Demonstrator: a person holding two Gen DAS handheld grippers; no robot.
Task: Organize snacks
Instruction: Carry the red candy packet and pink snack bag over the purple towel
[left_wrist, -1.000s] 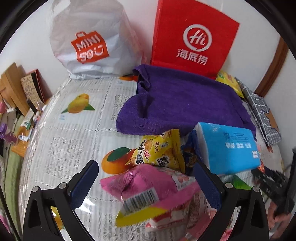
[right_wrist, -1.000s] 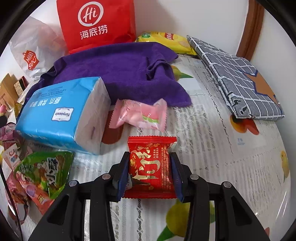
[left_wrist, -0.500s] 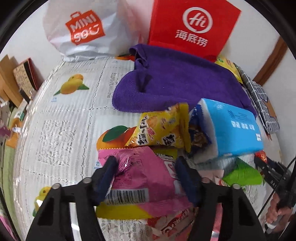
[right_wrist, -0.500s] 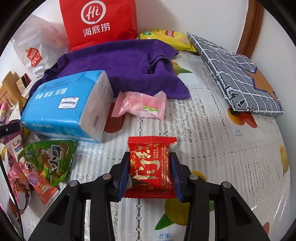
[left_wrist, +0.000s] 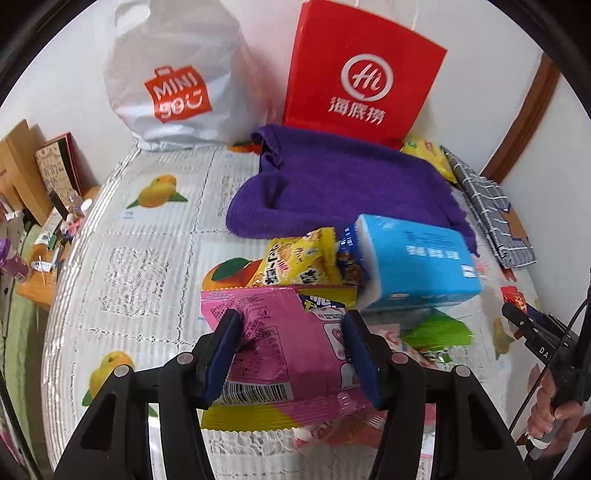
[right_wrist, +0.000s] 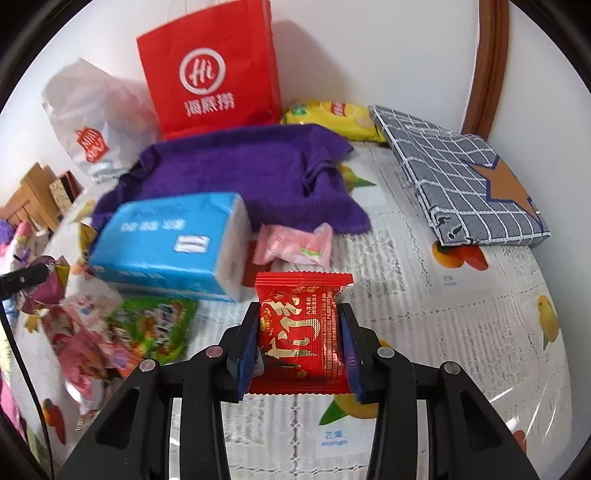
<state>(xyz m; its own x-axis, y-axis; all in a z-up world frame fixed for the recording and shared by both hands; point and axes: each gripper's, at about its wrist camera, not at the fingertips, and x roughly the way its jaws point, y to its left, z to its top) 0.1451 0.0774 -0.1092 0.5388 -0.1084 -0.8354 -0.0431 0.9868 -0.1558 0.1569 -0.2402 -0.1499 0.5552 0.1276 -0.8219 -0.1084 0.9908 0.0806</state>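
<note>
A pink snack packet (left_wrist: 288, 350) sits between the fingers of my left gripper (left_wrist: 291, 321). Its jaws are closing and the pads press the packet's sides, holding it above the snack pile. My right gripper (right_wrist: 299, 314) is shut on a red snack packet (right_wrist: 303, 291), held over the tablecloth. Loose snacks lie around a blue tissue pack (left_wrist: 413, 266): a yellow packet (left_wrist: 295, 262), a green packet (right_wrist: 155, 325) and a small pink candy packet (right_wrist: 295, 245). At the left wrist view's right edge, a hand (left_wrist: 550, 417) holds the right gripper.
A fruit-printed tablecloth (left_wrist: 140, 258) covers the table. A purple towel (left_wrist: 340, 192) lies mid-table, with a red paper bag (left_wrist: 362, 81) and a white shopping bag (left_wrist: 173, 81) against the wall. A yellow chips bag (right_wrist: 332, 114) and a grey checked pouch (right_wrist: 461, 177) lie far right.
My left gripper went from wide open to closed on the pink packet and lifted it. The right gripper rose a little with the red packet still in it.
</note>
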